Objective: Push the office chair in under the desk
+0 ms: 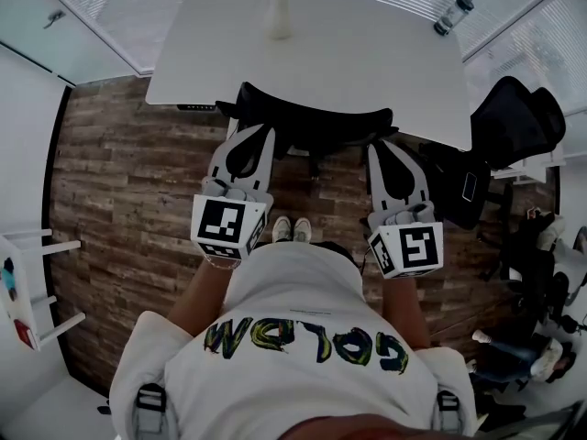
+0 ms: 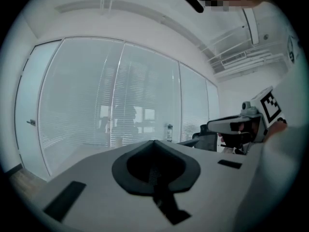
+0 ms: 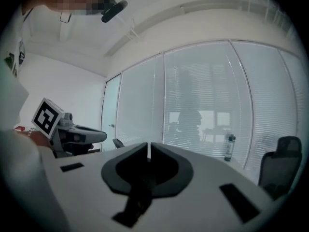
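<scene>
Office chair (image 1: 312, 122) faces the surface (image 1: 348, 53), backrest running sideways along its near edge. Left tool (image 1: 258, 130) and right tool (image 1: 380, 147) both closed, empty. Open floor (image 1: 119, 181) on the left.

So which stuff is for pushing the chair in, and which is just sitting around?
For the job: office chair, desk, left gripper, right gripper.
Just lying about: clear bottle, cup, spare black chair, white rack.

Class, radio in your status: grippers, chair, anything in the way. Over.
Left gripper, right gripper shut, empty. Office chair in under desk. Second chair off right, apart.
</scene>
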A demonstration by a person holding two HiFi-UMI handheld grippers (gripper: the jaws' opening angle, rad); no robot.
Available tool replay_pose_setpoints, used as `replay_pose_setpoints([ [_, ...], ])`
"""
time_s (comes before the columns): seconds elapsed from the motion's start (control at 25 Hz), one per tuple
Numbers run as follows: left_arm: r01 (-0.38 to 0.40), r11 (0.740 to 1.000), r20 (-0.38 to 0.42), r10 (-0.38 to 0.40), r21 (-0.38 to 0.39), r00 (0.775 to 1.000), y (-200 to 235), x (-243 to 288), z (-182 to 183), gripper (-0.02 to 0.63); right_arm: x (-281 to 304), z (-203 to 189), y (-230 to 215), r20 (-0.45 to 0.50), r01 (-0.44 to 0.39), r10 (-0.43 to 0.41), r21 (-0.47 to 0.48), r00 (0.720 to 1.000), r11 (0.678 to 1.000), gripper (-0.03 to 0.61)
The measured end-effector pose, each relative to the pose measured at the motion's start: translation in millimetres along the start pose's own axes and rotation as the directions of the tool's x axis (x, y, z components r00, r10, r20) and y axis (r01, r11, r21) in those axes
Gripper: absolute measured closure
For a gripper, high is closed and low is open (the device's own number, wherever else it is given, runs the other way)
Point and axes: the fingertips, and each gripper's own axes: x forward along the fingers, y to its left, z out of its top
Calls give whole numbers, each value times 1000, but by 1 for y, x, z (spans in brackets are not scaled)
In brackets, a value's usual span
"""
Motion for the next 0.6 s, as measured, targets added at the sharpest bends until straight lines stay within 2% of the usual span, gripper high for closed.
replay_pose_setpoints([
  [0.6, 10, 1000, 4, -10, 18, 1000, -17, -6, 8, 603, -6, 0, 10, -2, -1, 1, 5, 1000, 1000, 565],
])
